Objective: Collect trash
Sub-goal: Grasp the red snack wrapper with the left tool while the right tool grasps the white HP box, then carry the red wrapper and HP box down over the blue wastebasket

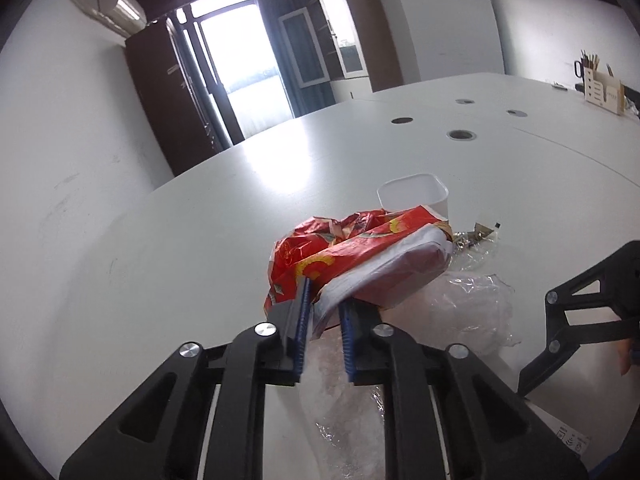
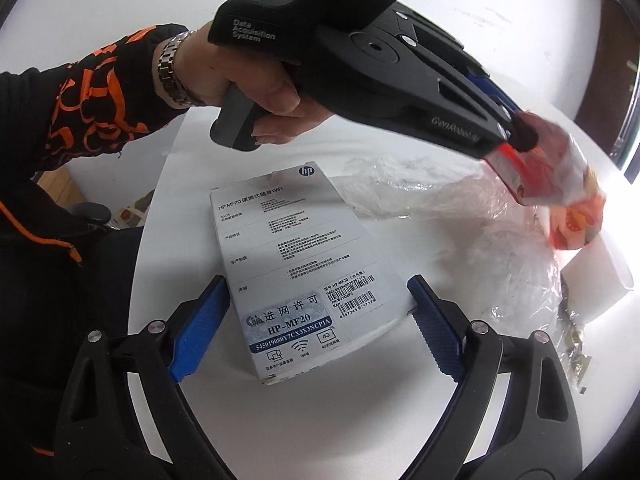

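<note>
Gripping the red wrapper (image 1: 352, 256), left tongs (image 1: 325, 316) carry it toward the white bin (image 1: 416, 196); right tongs (image 2: 316, 328) gape, straddling the box (image 2: 296, 272) at the desk (image 1: 180, 240) edge.

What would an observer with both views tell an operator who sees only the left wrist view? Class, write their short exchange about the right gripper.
Operator: My view shows only a corner of the right gripper. What is in front of it?
Observer: A white HP box lies flat, label side up, just ahead of the right gripper.
Operator: Has it gripped the box?
Observer: No, its jaws stand wide open, straddling the box's near end.
</note>
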Tool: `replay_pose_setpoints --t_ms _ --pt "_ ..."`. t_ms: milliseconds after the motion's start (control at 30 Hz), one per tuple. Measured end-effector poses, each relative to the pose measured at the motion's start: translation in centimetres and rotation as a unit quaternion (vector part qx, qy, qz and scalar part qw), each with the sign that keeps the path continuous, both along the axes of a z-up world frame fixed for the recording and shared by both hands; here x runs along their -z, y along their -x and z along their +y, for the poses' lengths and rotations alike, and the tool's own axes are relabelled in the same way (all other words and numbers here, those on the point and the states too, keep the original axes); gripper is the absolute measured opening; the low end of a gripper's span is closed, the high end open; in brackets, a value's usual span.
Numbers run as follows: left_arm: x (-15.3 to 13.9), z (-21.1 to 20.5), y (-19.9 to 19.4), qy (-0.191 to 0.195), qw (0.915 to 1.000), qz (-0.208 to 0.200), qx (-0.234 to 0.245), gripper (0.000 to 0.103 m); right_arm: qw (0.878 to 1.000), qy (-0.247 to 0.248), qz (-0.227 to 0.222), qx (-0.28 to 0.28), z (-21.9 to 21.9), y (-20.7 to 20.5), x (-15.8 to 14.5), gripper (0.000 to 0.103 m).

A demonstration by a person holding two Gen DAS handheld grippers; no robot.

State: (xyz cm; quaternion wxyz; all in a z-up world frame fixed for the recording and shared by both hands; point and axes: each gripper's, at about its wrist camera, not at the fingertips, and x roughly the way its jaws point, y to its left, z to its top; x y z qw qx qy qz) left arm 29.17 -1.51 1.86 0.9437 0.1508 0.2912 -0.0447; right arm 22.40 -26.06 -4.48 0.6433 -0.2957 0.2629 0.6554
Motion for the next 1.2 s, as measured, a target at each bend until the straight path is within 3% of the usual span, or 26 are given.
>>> replay_pose_setpoints --t_ms 233,400,600,767,900,1000,1200 --pt "-3.2 2.1 3.4 0.043 0.9962 -0.055 -0.05 0.004 0.999 0.004 -0.014 0.046 -0.3 0.3 -0.6 0.085" --pt "-5.6 3.9 7.2 0.065 0.9921 -0.076 -0.076 0.004 0.997 0.014 -0.034 0.069 0.0 3.4 -1.9 0.082" --pt "-7.9 5.5 14.0 0.121 0.984 -0.113 -0.066 0.004 0.995 0.006 -0.029 0.092 -1.2 4.3 -5.0 0.081" --pt "-8.6 6.4 19.3 0.155 0.9778 -0.118 -0.077 0.004 0.989 -0.017 -0.022 0.145 -2.7 6.4 -5.3 0.081" --pt "-8.4 7.3 23.9 0.196 0.9691 -0.123 -0.085 0.004 0.977 -0.065 -0.004 0.205 -4.5 6.5 -5.9 0.081" --pt "-7.8 8.3 27.3 0.252 0.9546 -0.135 -0.084 0.004 0.966 -0.094 0.003 0.241 -5.0 7.4 -5.1 0.081" --pt "-6.3 9.1 32.6 0.308 0.9348 -0.136 -0.113 0.004 0.942 -0.128 0.004 0.311 -7.1 11.2 -4.4 0.081"
